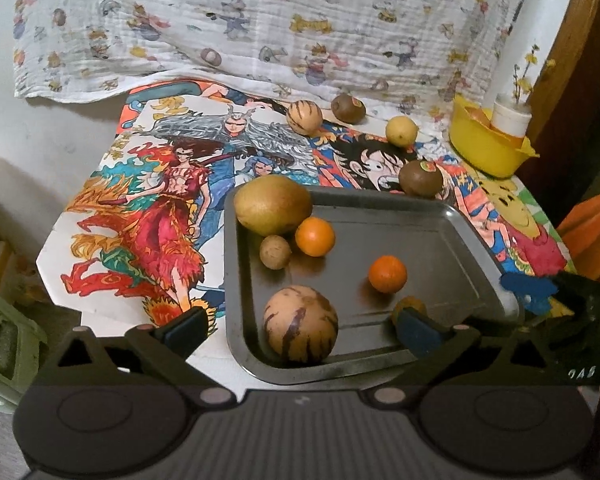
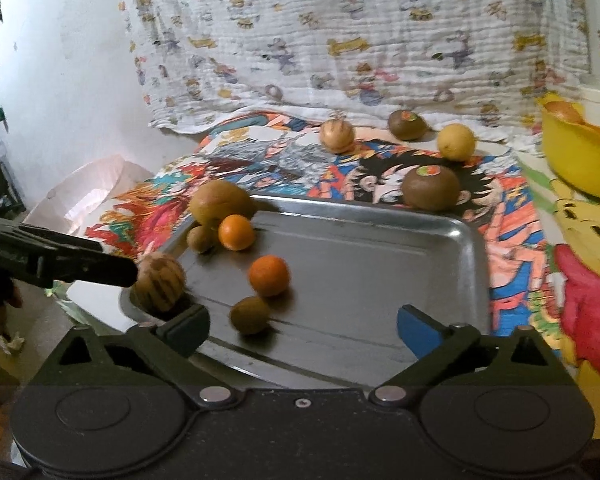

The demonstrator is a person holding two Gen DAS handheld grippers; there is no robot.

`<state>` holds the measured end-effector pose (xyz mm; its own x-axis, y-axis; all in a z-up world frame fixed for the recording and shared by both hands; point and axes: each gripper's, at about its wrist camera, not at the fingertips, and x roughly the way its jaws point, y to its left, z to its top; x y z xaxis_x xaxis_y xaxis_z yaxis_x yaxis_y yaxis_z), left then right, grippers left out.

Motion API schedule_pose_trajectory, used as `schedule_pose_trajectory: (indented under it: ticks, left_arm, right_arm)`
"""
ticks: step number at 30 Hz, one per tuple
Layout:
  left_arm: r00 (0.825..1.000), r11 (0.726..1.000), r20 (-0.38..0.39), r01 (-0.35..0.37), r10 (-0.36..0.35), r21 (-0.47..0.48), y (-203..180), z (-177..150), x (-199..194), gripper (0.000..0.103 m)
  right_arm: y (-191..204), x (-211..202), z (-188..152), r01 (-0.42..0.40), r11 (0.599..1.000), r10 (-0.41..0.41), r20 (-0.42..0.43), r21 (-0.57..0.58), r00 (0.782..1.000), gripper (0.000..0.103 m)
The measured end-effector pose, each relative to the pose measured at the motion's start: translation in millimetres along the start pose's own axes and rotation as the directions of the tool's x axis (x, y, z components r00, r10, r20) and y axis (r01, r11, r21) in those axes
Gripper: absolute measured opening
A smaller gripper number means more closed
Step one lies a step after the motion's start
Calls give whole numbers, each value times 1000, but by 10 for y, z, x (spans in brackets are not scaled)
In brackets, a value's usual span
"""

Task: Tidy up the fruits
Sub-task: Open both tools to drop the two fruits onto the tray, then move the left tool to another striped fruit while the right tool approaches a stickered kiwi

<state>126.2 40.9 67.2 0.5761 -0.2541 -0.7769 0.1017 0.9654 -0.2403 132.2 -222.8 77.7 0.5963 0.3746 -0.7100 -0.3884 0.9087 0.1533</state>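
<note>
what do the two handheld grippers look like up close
Both are matte black plastic. The left gripper and right gripper each have a ribbed centre body, two round discs, silver pivot pins and angled linkage arms. Each has one dark pad and one blue pad. White lettering marks the right gripper's side.

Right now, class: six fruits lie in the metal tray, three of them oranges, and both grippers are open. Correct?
Not quite: only two oranges lie in the metal tray, as the left wrist view shows. Six fruits and open grippers stand.
</note>
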Motion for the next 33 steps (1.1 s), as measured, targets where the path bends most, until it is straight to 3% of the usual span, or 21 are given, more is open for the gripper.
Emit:
schedule_pose_trajectory:
  ticks: [13, 24, 33]
  left_arm:
    - [999, 992, -39, -17, 22, 126, -191, 448, 200, 102]
    - [998, 987, -54, 32, -23, 160, -352, 971, 616, 102]
    - [998, 979, -52, 33, -23, 202, -397, 1384, 998, 102]
  right_arm:
    - [-407, -25, 168, 104, 994, -105, 47, 20, 993, 102]
    - [-750, 167, 442, 166, 986, -167, 86, 19, 982, 102]
    - [-900, 449, 757, 170, 976, -187, 125, 133, 974, 102]
